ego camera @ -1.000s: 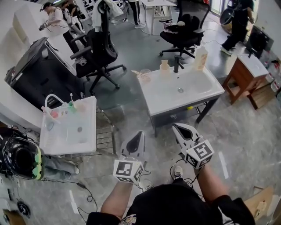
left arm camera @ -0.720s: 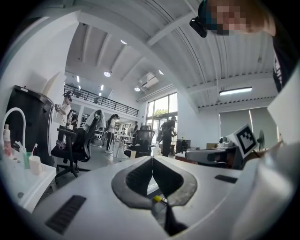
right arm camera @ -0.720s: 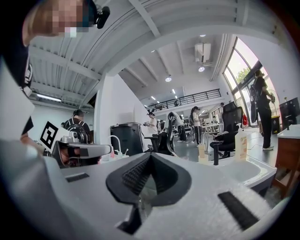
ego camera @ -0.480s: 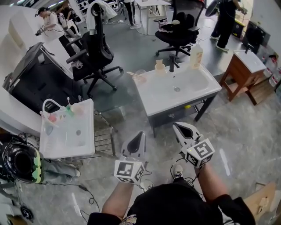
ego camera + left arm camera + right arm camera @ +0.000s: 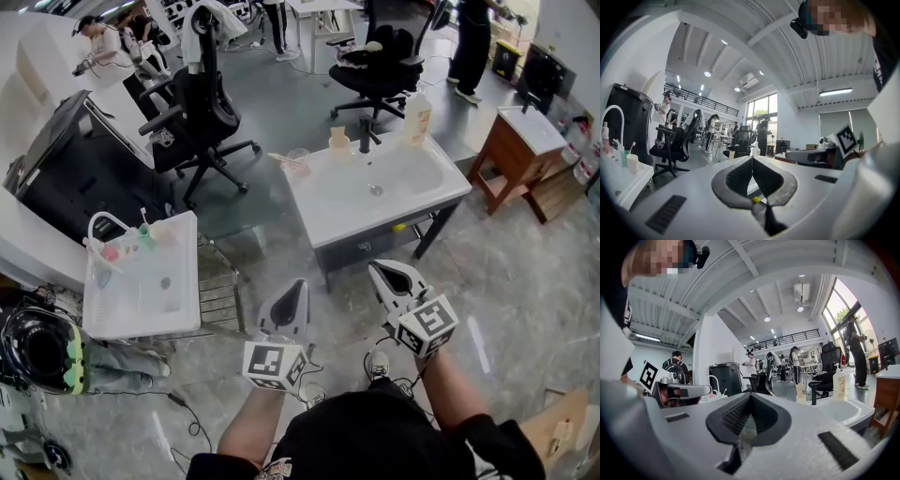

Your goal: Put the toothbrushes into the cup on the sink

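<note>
Head view is showing the approach stage: the person is standing back from the white sink (image 5: 375, 192), and nothing is being carried yet. The left gripper (image 5: 294, 291) is hanging at waist height with its jaws pressed fully together on nothing. The right gripper (image 5: 384, 274) is matching it, jaws closed tight and empty.

The clear cup (image 5: 300, 157) is sitting at the sink's back left corner. A thin pale stick (image 5: 282, 157), probably a toothbrush, is lying just beside it or across its rim; it is too small to tell which. A second white basin (image 5: 141, 277) at the left is carrying small cups (image 5: 141, 232) with what may be more brushes standing in them.

Next, I'd judge, comes stepping up to the sink, opening one pair of jaws and pinching that slim handle cleanly.

A faucet (image 5: 366, 136), a short bottle (image 5: 338, 142) and a tall soap bottle (image 5: 418, 117) are lining the back edge near the cup. A black office chair (image 5: 211, 108) is standing just behind that corner, and a wooden side table (image 5: 525, 141) is sitting off to the right.
</note>
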The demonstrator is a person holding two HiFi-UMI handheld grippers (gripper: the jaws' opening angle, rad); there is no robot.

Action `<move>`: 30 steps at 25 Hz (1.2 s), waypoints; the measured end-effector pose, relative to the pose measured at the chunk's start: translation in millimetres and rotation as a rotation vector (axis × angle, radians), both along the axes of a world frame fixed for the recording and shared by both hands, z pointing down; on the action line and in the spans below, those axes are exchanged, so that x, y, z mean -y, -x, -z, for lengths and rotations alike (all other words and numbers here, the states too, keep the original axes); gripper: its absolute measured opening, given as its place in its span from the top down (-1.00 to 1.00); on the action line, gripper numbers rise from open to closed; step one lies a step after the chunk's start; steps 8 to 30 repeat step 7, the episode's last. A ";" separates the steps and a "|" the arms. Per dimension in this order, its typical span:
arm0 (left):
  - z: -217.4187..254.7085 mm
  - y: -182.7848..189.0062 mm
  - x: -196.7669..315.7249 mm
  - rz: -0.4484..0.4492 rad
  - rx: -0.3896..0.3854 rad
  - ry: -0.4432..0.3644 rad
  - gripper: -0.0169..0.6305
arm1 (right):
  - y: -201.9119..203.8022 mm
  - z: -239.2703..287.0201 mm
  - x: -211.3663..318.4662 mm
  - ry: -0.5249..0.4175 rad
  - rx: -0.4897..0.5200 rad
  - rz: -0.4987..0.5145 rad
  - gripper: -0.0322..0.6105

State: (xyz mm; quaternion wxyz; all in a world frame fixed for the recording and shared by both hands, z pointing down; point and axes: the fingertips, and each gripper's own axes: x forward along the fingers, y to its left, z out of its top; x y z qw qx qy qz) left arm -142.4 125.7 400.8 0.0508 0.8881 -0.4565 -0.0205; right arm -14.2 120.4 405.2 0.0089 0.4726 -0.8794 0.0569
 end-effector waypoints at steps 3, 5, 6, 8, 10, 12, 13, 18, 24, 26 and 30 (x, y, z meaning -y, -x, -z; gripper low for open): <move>2.4 -0.4 0.6 0.004 0.002 0.005 0.93 | -0.7 -0.6 0.5 0.001 0.001 -0.002 0.89; 4.4 -0.6 0.7 0.006 0.002 0.008 0.93 | -1.0 -0.9 0.4 0.001 0.000 -0.002 0.89; 3.8 -0.6 0.7 0.005 0.001 0.007 0.93 | -1.0 -0.8 0.3 0.001 0.000 -0.002 0.89; 3.0 -0.7 0.8 0.003 -0.001 0.005 0.93 | -1.1 -0.8 0.2 0.001 0.000 -0.003 0.89; 3.0 -0.7 0.8 0.003 -0.001 0.005 0.93 | -1.1 -0.8 0.2 0.001 0.000 -0.003 0.89; 3.0 -0.7 0.8 0.003 -0.001 0.005 0.93 | -1.1 -0.8 0.2 0.001 0.000 -0.003 0.89; 3.0 -0.7 0.8 0.003 -0.001 0.005 0.93 | -1.1 -0.8 0.2 0.001 0.000 -0.003 0.89; 3.0 -0.7 0.8 0.003 -0.001 0.005 0.93 | -1.1 -0.8 0.2 0.001 0.000 -0.003 0.89; 3.0 -0.7 0.8 0.003 -0.001 0.005 0.93 | -1.1 -0.8 0.2 0.001 0.000 -0.003 0.89; 3.0 -0.7 0.8 0.003 -0.001 0.005 0.93 | -1.1 -0.8 0.2 0.001 0.000 -0.003 0.89; 3.0 -0.7 0.8 0.003 -0.001 0.005 0.93 | -1.1 -0.8 0.2 0.001 0.000 -0.003 0.89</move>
